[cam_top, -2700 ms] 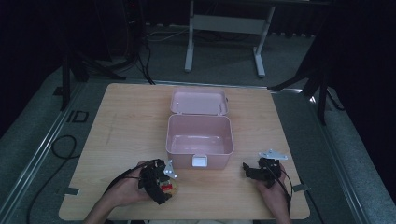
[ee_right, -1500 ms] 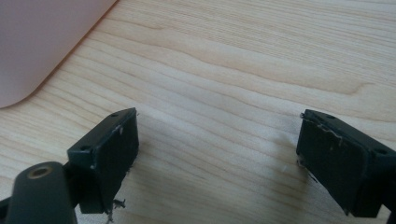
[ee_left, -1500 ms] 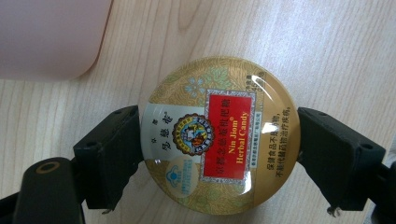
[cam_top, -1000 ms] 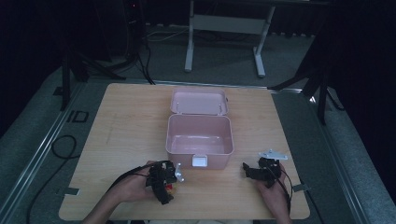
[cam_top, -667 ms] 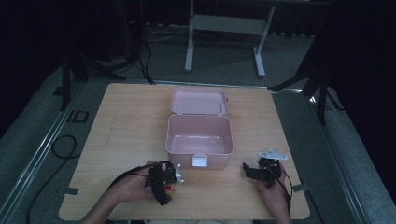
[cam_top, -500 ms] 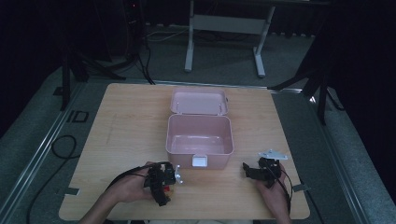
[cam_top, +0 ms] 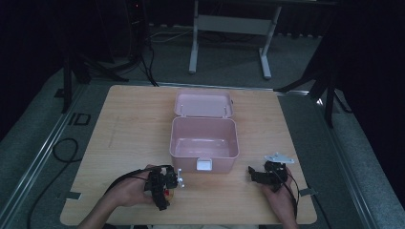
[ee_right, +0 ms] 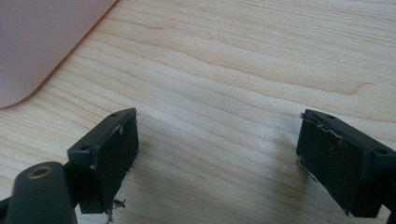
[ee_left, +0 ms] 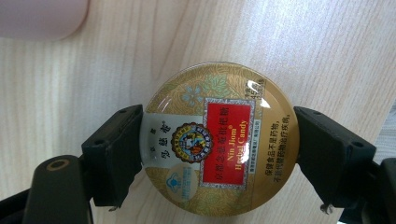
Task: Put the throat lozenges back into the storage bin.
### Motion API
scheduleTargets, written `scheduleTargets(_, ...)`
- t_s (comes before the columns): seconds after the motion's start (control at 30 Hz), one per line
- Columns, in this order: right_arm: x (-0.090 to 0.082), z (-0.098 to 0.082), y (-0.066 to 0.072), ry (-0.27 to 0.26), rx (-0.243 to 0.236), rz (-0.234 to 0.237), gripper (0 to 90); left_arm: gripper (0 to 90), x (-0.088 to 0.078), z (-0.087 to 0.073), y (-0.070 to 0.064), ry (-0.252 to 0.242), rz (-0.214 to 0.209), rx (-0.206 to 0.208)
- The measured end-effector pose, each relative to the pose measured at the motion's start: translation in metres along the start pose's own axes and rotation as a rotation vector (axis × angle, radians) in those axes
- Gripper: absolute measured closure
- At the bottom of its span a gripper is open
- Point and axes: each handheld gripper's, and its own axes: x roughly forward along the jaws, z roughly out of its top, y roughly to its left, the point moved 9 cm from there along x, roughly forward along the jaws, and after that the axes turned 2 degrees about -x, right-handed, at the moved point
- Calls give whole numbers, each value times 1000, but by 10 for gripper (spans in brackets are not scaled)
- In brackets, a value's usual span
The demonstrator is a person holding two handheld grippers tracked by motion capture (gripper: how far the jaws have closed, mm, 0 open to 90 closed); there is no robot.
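I'm seeing the left hand-held gripper point(ee_left: 219, 154) pinching a round candy tin point(ee_left: 219, 144) across its width, jaws touching both sides, at centre frame of the left gripper view. Tin is showing a glossy gold lid with leaf pattern, a red panel reading "Nin Jiom Herbal Candy", a small round emblem, and Chinese text on a pale band. It's sitting over the light wooden worktop point(ee_left: 327, 51), near the pink box point(ee_left: 42, 18) corner at upper left. In the high view the left hand-held gripper point(cam_top: 165, 183) is sitting at lower left of centre, the open pink box at mid frame. Right hand-held gripper point(ee_right: 217, 161) is resting spread, holding nothing, with bare worktop between its jaws.
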Motion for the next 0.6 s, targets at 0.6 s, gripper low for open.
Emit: scheduleTargets(0.6,0,0,0,0,0,0,128,207,-18,-9,8,-8,14,-49)
